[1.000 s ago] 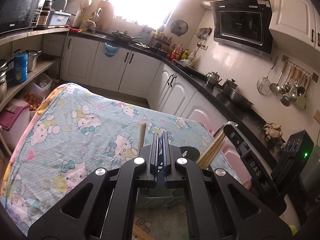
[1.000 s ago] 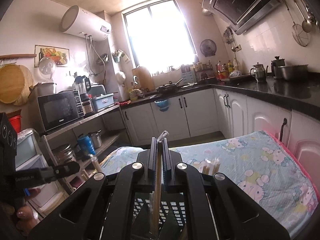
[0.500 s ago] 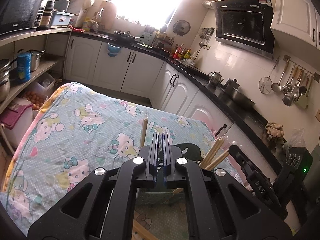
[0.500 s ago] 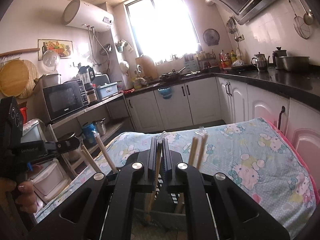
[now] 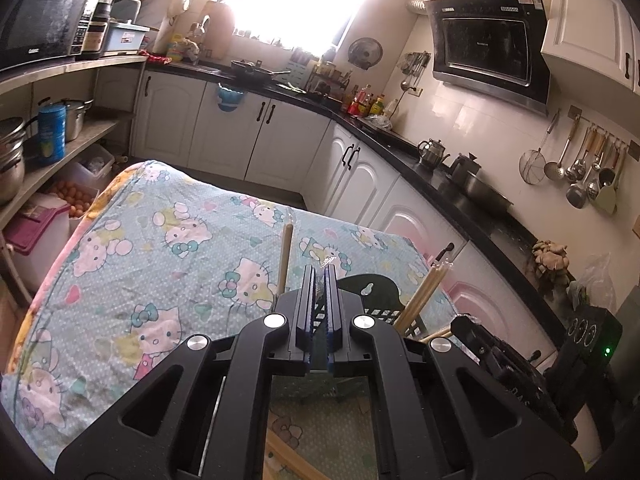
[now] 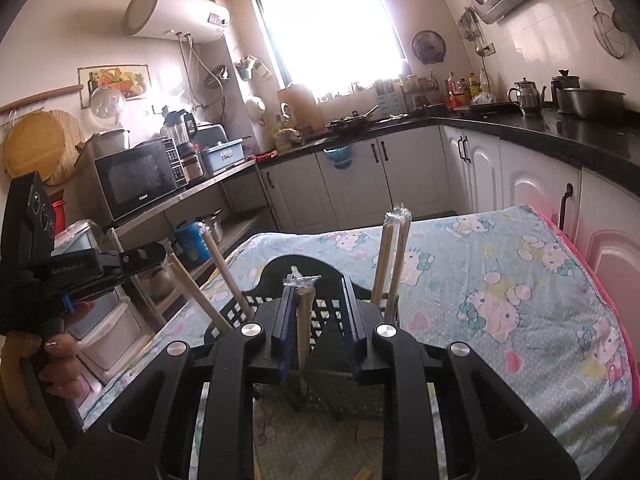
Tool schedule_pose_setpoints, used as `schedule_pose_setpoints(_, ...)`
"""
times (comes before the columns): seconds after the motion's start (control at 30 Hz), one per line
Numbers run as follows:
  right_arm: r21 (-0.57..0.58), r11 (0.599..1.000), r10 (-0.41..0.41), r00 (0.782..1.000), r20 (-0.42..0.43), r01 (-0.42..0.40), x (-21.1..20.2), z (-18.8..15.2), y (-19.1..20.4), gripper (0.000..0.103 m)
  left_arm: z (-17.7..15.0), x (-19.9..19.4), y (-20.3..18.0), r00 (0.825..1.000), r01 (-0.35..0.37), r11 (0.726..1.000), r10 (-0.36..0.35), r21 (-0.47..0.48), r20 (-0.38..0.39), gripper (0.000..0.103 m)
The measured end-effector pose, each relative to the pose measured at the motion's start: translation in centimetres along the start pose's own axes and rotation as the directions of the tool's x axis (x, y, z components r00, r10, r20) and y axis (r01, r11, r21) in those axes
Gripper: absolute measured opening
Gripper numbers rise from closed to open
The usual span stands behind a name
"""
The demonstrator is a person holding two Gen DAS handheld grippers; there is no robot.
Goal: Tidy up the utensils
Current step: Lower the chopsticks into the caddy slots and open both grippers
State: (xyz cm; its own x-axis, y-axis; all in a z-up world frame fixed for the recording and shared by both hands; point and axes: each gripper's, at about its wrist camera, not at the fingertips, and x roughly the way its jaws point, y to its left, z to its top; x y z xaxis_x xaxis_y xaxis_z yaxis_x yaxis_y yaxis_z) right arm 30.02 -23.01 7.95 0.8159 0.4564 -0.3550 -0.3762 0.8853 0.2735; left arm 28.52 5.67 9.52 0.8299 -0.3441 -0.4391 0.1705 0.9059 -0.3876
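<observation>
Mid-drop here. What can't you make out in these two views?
- Holder floor, right wrist view: hidden by the right tool, whose jaws have just been opening around the wrapped chopsticks. Where their lower ends rest is unseen.
- Holder compartments, left wrist view: blocked by the left tool.
- Clear sliver between that tool's shut jaws: too small to identify.

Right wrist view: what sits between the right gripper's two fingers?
A wrapped pair of chopsticks stands upright between the right gripper's just-opened jaws, lower end in the black utensil basket. The right wrist view shows it.
</observation>
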Motion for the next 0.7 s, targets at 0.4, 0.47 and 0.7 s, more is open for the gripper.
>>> schedule_pose_setpoints(0.4, 0.022, 1.000, -0.002, 0.999, -0.046, 0.003, -1.2, -0.7, -0.3, 0.034, -0.6, -0.8, 0.0, 1.000, -0.014, 1.000, 0.013, -0.017, -0.020, 0.004)
schedule_pose_setpoints(0.47, 0.025, 1.000, -0.007, 0.999, -0.054, 0.008, -1.4, -0.9, -0.4, 0.037, -0.8, -0.9, 0.2, 1.000, -0.016, 1.000, 0.016, -0.020, -0.024, 0.007)
schedule_pose_setpoints(0.7, 0.008, 1.000, -0.024, 0.997, -0.074, 0.024, -2.1, -1.5, -0.2, 0.040, -1.5, -1.4, 0.3, 0.999, -0.021, 0.999, 0.020, -0.030, -0.031, 0.021)
